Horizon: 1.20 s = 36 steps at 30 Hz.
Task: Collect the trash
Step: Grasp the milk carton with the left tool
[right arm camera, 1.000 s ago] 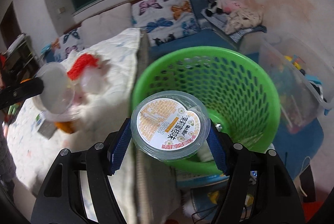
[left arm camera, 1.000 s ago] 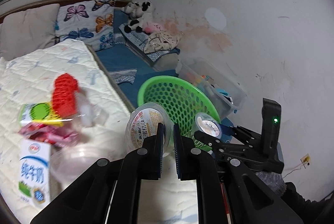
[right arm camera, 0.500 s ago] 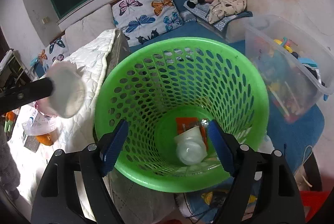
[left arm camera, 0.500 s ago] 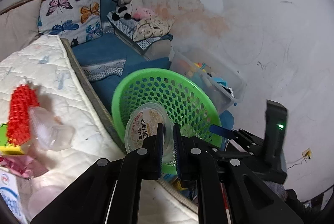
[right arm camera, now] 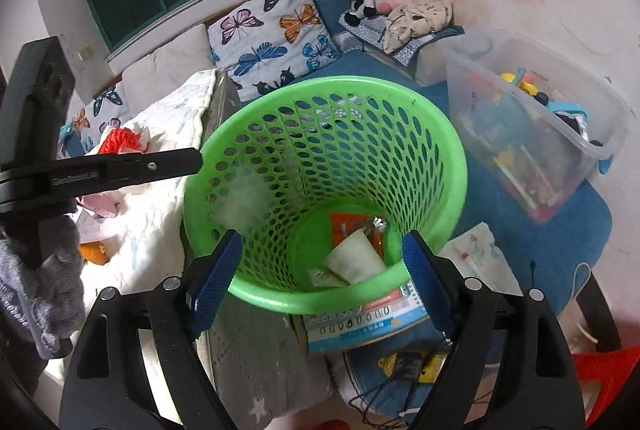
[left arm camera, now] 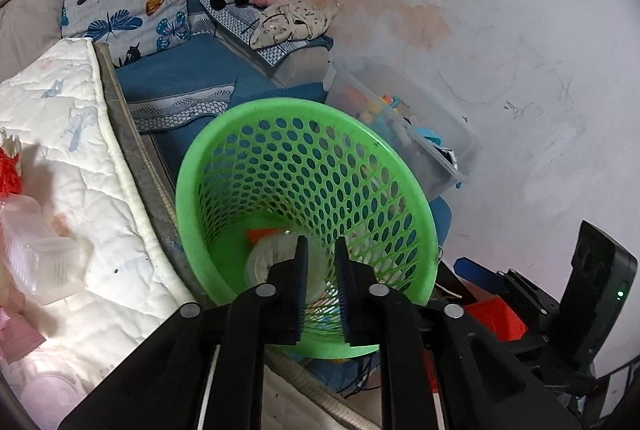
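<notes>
A green mesh basket stands on the floor beside the bed. Inside lie a white cup, an orange wrapper and a clear cup. In the right wrist view a blurred clear cup is falling inside the basket just under the left gripper's tip. My left gripper hangs over the basket's near rim, its jaws a narrow gap apart and empty. My right gripper is wide open and empty over the near rim.
More trash lies on the white quilt: a clear plastic box, a red net and pink wrappers. A clear toy bin stands right of the basket. A booklet lies under the basket.
My right gripper dropped the lidded cup into the basket and stayed open. My left gripper swung over the basket and let go of its clear cup, which now falls inside.
</notes>
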### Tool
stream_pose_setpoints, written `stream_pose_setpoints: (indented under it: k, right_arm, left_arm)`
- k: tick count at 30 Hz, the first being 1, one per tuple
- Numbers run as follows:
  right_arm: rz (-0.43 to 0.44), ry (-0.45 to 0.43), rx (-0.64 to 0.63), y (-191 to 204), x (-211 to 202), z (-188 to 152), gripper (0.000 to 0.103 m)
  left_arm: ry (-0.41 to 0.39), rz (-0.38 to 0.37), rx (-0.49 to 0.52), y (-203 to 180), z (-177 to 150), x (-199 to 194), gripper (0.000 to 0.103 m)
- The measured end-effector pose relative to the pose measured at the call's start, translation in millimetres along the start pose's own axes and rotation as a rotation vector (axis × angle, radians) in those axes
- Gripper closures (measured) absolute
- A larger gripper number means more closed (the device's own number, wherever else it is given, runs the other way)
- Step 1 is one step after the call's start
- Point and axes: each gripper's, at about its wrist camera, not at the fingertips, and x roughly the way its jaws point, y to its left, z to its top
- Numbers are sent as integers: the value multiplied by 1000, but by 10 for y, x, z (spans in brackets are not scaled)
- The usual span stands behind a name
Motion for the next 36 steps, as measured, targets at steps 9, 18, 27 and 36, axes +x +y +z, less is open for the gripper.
stream_pose_setpoints:
  k: [9, 18, 27, 36]
  right_arm:
    - [28, -11, 3, 86, -75, -22, 21]
    - [90, -5, -45, 428, -78, -39, 20]
    - [158, -9, -129, 890, -82, -3, 18]
    - [219, 10, -187, 1294, -18, -1, 16]
  left_arm:
    - [-50, 37, 3, -1, -117, -242, 68]
    - [-122, 147, -30, 312, -394, -886, 68]
    - [-193, 285, -81, 758, -764, -1594, 57]
    - [-217, 391, -122, 1215, -1096, -2038, 35]
